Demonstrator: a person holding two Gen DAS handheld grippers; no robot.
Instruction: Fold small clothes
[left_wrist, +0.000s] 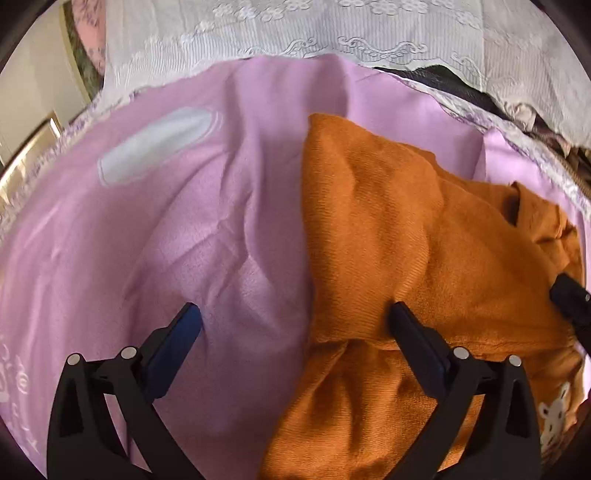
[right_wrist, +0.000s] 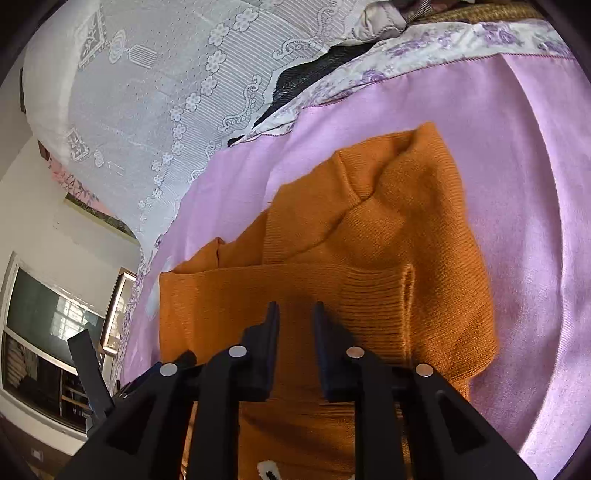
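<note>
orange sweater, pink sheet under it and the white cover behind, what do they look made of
Orange sweater: knitted yarn, matte, probably wool or acrylic; ribbed rows and stitch loops show.
Pink sheet: smooth woven cloth with a slight sheen, maybe cotton or a blend; it creases softly.
White cover: lace, semi-sheer, with openwork flowers and scrolls.

Home bedroom: pink bedsheet (left_wrist: 155, 229), lace cover (right_wrist: 147, 92), window (right_wrist: 48, 325).

The sweater (left_wrist: 388, 236) lies on the bedsheet (left_wrist: 147, 240), below the left gripper's (left_wrist: 295, 314) right finger; lace cover (left_wrist: 295, 26) behind.
</note>
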